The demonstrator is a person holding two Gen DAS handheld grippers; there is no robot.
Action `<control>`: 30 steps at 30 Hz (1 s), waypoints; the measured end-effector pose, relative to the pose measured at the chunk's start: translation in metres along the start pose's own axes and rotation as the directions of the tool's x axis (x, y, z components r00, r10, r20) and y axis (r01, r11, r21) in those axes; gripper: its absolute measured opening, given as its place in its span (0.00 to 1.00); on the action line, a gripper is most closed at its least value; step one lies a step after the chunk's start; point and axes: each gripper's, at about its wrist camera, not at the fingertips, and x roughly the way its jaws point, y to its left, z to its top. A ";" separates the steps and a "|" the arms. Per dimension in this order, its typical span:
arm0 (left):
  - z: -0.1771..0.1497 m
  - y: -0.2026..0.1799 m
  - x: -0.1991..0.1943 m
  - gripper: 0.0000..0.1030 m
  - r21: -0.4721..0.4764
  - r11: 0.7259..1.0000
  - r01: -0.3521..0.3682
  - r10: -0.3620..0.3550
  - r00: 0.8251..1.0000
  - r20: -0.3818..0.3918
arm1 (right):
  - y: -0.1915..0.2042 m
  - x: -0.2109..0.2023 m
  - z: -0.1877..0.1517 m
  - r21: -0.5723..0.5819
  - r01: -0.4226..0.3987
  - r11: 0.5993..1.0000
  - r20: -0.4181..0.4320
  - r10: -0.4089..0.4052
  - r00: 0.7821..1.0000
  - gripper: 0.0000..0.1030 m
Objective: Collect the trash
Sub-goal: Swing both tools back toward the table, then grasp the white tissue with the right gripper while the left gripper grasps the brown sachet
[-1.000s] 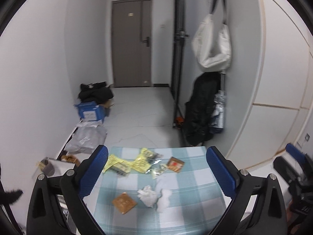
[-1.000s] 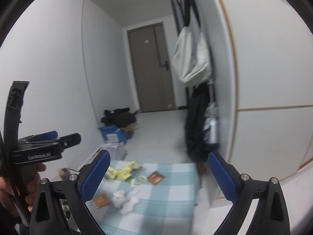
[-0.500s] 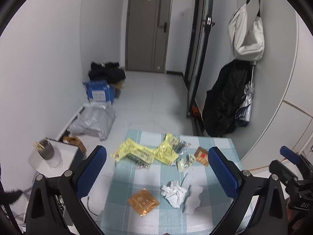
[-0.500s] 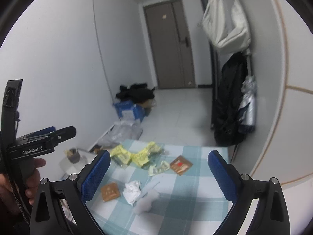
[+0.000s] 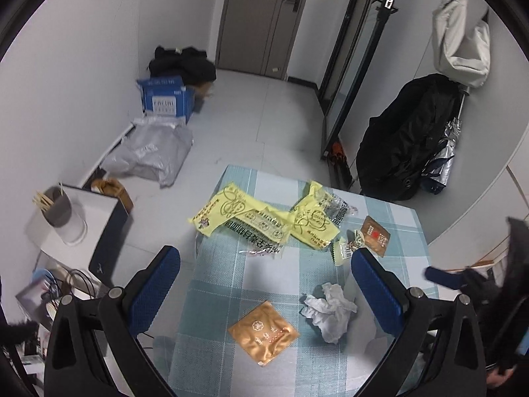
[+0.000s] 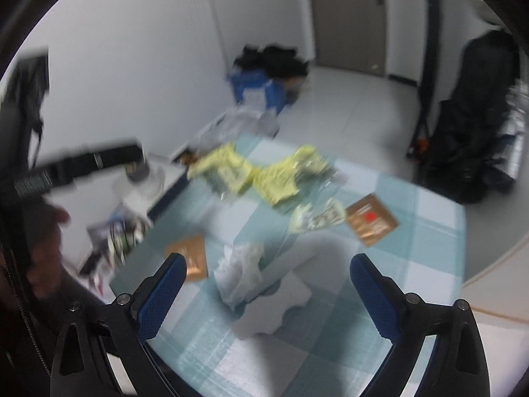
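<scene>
Both tongs hang above the worktop [image 5: 231, 284], a small table under a teal checked cloth, and both stand wide open with nothing between their blue pads. The trash is all there and untouched: 2 yellow wrappers [image 5: 238, 218] lie overlapping at the far side, a small torn packet [image 5: 345, 249] sits just beside a brown sachet with a red dot [image 5: 375, 235], a gold foil sachet [image 5: 263, 332] lies flat near the front, and a crumpled tissue [image 5: 329, 309] rests next to it, with a flat white scrap [image 6: 274, 307] touching it on the near side. The right tongs [image 6: 264, 284] look lined up over the tissue, though that view is blurred; the left tongs [image 5: 264, 284] frame the bare cloth between the wrappers and the gold sachet. No bin shows in either view. The tissue is probably the sensible first pick: it stands proud of the cloth, so the pads can straddle it and close gently. The flat sachets will likely need 1 pad slid under an edge, and a pinch that catches the cloth would drag everything.
</scene>
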 end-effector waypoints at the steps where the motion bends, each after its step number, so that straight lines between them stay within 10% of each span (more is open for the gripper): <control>1: 0.001 0.002 0.001 0.99 -0.002 1.000 0.011 -0.011 1.000 -0.007 | 0.003 0.007 0.000 -0.020 -0.005 1.000 -0.012 0.005 1.000 0.96; 13: 0.006 0.041 0.015 0.99 -0.076 0.997 -0.013 0.008 0.998 -0.061 | 0.023 0.088 -0.002 -0.198 -0.049 0.979 -0.155 0.018 0.988 0.70; 21: 0.001 0.055 0.028 0.99 -0.094 0.994 -0.046 0.035 0.993 -0.114 | 0.026 0.104 -0.010 -0.228 -0.076 0.971 -0.197 0.030 0.980 0.19; 30: -0.011 0.047 0.034 0.99 -0.018 0.998 -0.062 0.058 0.987 -0.147 | 0.023 0.096 -0.003 -0.198 -0.099 0.975 -0.166 0.066 0.984 0.10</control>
